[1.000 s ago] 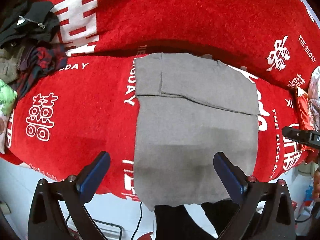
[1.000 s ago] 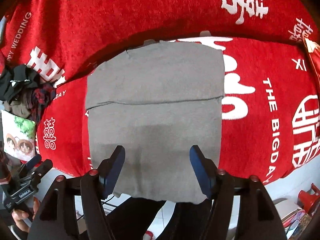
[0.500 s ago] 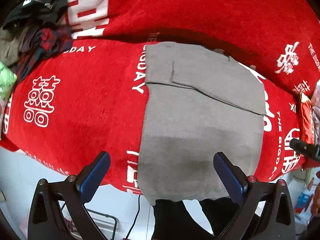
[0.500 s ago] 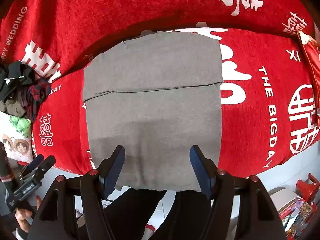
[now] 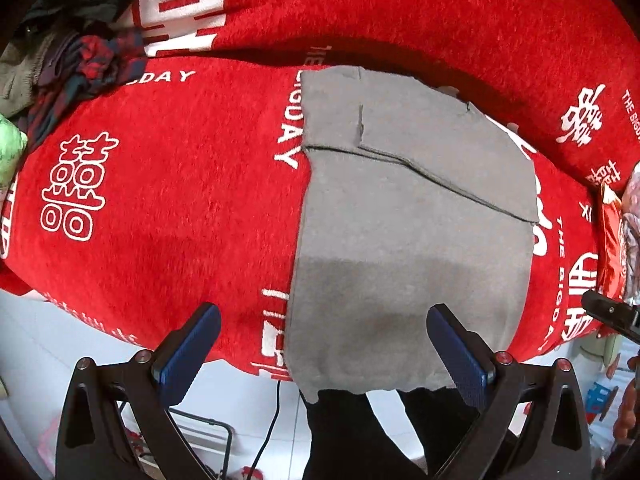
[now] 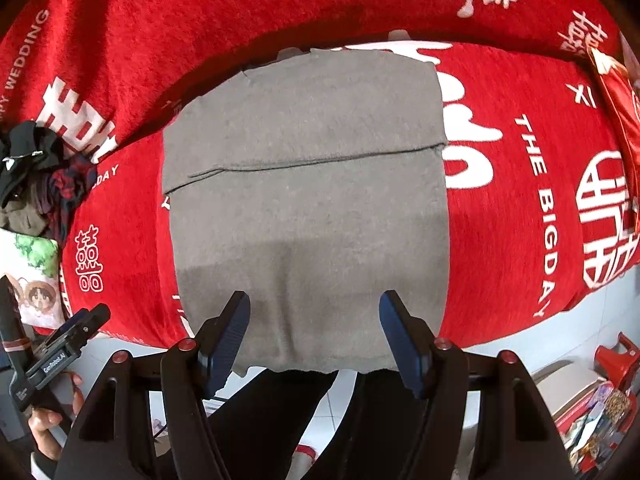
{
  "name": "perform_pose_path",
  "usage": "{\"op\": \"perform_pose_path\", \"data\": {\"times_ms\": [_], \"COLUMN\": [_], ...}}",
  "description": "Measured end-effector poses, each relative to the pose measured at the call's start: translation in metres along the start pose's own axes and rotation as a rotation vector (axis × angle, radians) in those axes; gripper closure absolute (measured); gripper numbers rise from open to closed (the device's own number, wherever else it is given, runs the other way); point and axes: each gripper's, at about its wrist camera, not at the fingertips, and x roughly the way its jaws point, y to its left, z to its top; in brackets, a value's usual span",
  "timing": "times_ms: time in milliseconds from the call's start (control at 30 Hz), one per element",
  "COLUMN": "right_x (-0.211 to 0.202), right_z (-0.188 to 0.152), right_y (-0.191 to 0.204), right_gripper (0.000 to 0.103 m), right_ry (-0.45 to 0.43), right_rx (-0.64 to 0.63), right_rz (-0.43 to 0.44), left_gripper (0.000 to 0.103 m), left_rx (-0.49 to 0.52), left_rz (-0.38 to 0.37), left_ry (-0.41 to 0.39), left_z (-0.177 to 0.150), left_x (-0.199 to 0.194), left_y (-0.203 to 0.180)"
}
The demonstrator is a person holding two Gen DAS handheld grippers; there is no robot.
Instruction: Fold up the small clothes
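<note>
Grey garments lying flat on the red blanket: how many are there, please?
1. The grey garment lies spread in the middle of the red blanket, its near edge hanging over the front. More clothes sit in a crumpled pile at the far left; a grey one may be hidden there.

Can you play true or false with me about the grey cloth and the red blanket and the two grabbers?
1. The grey cloth lies on a red blanket. True.
2. The right gripper is squeezing the cloth. False: its jaws are open with nothing between the pads.
3. The left gripper is open. True.
4. The cloth's near edge hangs over the blanket's front. True.
5. The pile of dark clothes sits on top of the grey cloth. False: it lies apart, off to the left on the blanket.
</note>
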Motion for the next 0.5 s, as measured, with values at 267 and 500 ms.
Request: {"op": "perform_pose_path", "data": {"times_ms": [267,500], "right_x": [0.003,0.003], "right_z": [-0.02,-0.018], "right_y": [-0.021,-0.042], "right_gripper": [0.032,0.032], "right_ry": [-0.003,-0.01], "right_rx": [0.065,0.059], "right_rz": [0.009,0.05], "left_gripper": [0.0,0.0], "left_rx": [0.044,0.012], "left_rz": [0.021,0.065], "left_ry": [-0.001,-0.002], "left_z": [-0.006,-0.019], "left_x": [0.001,0.007], "left_y": [-0.003,-0.011]}}
